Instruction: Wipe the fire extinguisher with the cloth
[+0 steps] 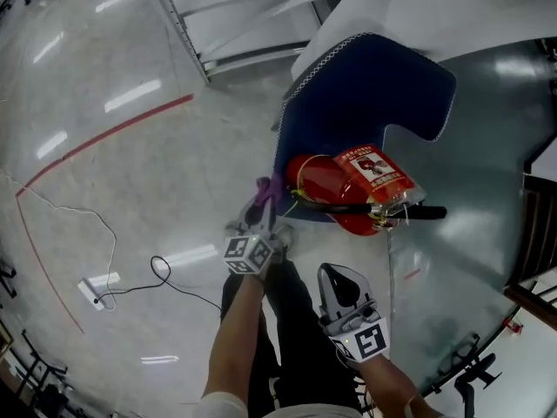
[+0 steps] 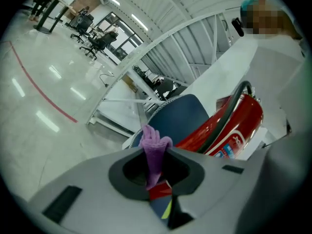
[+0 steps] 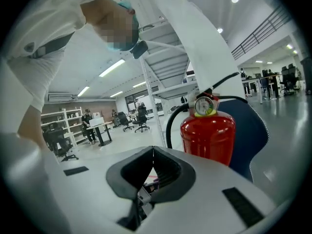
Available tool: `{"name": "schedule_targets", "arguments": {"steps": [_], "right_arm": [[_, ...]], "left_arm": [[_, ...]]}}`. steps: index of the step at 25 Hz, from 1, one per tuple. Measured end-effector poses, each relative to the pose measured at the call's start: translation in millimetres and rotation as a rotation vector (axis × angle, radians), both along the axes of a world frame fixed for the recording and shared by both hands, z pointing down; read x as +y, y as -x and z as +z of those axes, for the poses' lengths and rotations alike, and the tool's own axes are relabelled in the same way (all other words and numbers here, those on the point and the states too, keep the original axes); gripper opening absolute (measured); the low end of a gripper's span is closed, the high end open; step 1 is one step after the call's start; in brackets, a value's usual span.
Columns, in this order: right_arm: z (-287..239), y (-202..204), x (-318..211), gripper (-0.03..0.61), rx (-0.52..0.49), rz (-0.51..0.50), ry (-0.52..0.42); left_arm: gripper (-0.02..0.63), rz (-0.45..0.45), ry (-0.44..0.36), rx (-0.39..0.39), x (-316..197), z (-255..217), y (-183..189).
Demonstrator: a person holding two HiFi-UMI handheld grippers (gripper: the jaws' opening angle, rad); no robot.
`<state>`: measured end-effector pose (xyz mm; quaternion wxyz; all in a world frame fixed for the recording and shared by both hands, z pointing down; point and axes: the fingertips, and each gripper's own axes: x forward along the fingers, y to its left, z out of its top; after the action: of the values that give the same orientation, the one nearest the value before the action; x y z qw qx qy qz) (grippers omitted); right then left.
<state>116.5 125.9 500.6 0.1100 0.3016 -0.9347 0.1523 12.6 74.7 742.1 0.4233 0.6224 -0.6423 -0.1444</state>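
The left gripper [image 2: 157, 156] has its jaws pinched on a purple cloth [image 2: 152, 141], whose bunched end sticks up past the tips. The cloth hangs just beside the rounded end of the red extinguisher [image 1: 324, 184], which rests against a blue chair [image 1: 365, 85] on the grey floor [image 1: 130, 146]; whether cloth and extinguisher touch I cannot tell. The right gripper [image 3: 152, 152] has its jaws closed together with nothing between them, and it points at the extinguisher from nearby, gauge [image 3: 204, 106] and black hose [image 3: 171, 122] in its view.

Floor [image 1: 130, 190]: extinguisher [image 1: 335, 190], cable [image 1: 161, 273], perhaps blue mat [image 1: 365, 85].
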Motion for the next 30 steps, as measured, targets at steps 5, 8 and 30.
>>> {"name": "schedule_targets", "arguments": {"steps": [5,8,30], "right_arm": [[16,-14,7,0.014,0.008,0.032,0.027],[19,-17,7,0.014,0.007,0.040,0.037],[-66,-4,3,0.014,0.014,0.026,-0.142]], "left_arm": [[0.052,0.020,0.018,0.054,-5,28,-14],[0.052,0.046,0.019,0.088,-12,30,-23],[0.052,0.046,-0.061,-0.013,-3,-171,15]]}}
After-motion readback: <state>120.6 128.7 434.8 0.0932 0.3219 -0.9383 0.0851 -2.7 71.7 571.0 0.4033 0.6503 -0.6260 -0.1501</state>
